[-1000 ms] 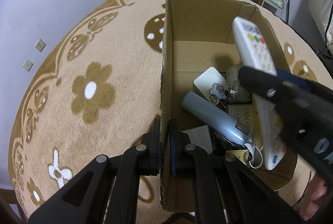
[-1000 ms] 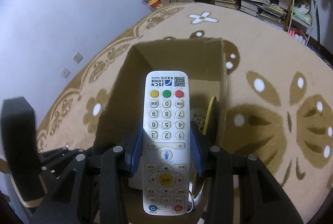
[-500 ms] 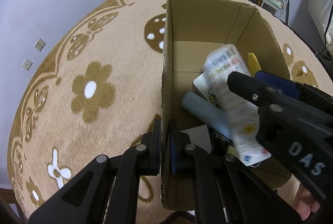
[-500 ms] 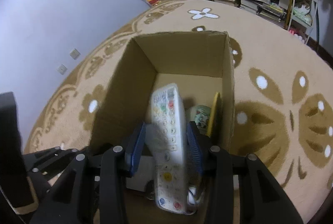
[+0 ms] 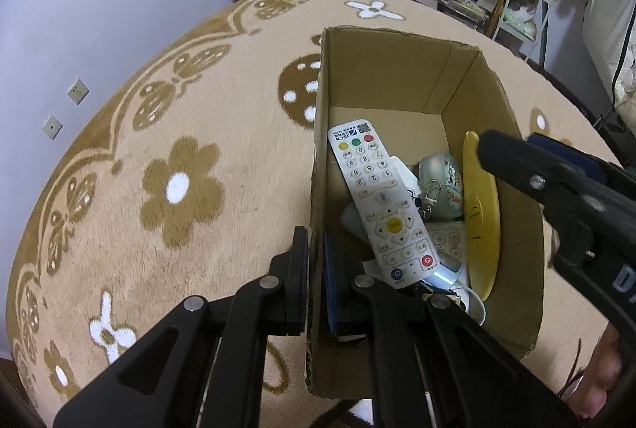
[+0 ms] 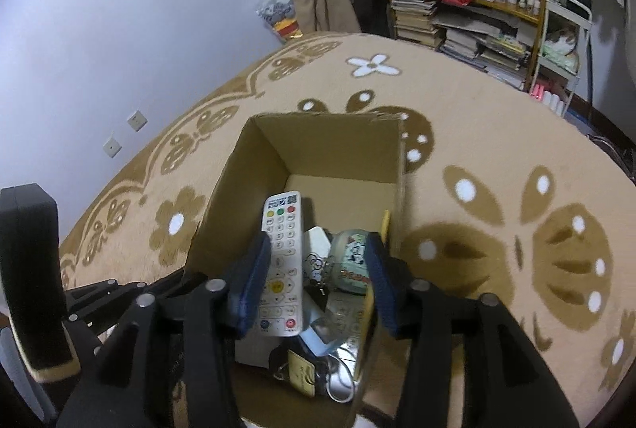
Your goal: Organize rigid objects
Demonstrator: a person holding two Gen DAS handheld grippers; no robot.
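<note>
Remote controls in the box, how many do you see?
1 clearly: the white remote control lying on the pile by the cardboard box wall. A keypad beneath may be another.

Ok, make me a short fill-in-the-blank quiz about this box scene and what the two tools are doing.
1. The white remote lies inside the ____ box.
2. The left tool is shut on the box's ____.
3. The right tool hangs over the box with its jaws ____, nothing between them.
4. The yellow disc leans against the box's ____ wall in the left wrist view.

Missing words: cardboard; wall; open; right
</note>
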